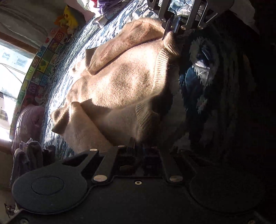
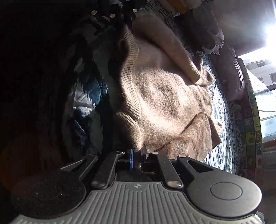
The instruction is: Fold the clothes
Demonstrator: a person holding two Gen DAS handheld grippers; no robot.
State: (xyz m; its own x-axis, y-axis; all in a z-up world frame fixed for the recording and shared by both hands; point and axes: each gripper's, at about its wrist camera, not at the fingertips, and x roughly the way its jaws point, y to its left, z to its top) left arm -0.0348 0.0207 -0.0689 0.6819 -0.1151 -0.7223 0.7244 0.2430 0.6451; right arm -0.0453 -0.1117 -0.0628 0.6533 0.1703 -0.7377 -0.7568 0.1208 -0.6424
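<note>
A fuzzy beige sweater (image 1: pixel 120 82) lies on a blue and white patterned bedspread (image 1: pixel 57 82), both sleeves folded across its body. Its ribbed hem (image 1: pixel 160 69) is lifted off the bed. My left gripper (image 1: pixel 138 146) is shut on one hem corner at the bottom of the left wrist view. My right gripper (image 1: pixel 170 29) pinches the other hem corner at the top of that view. In the right wrist view the sweater (image 2: pixel 163 96) stretches away from my right gripper (image 2: pixel 137 152), which is shut on the hem. The left gripper (image 2: pixel 127 17) shows dimly at the top.
A colourful alphabet mat (image 1: pixel 41 63) borders the bed, with a yellow plush toy (image 1: pixel 69 15) at its far end. Purple clothes (image 1: pixel 27 124) are piled beside a bright window (image 1: pixel 10 72). Dark blue and white fabric (image 1: pixel 203 69) sits in shadow under the lifted hem.
</note>
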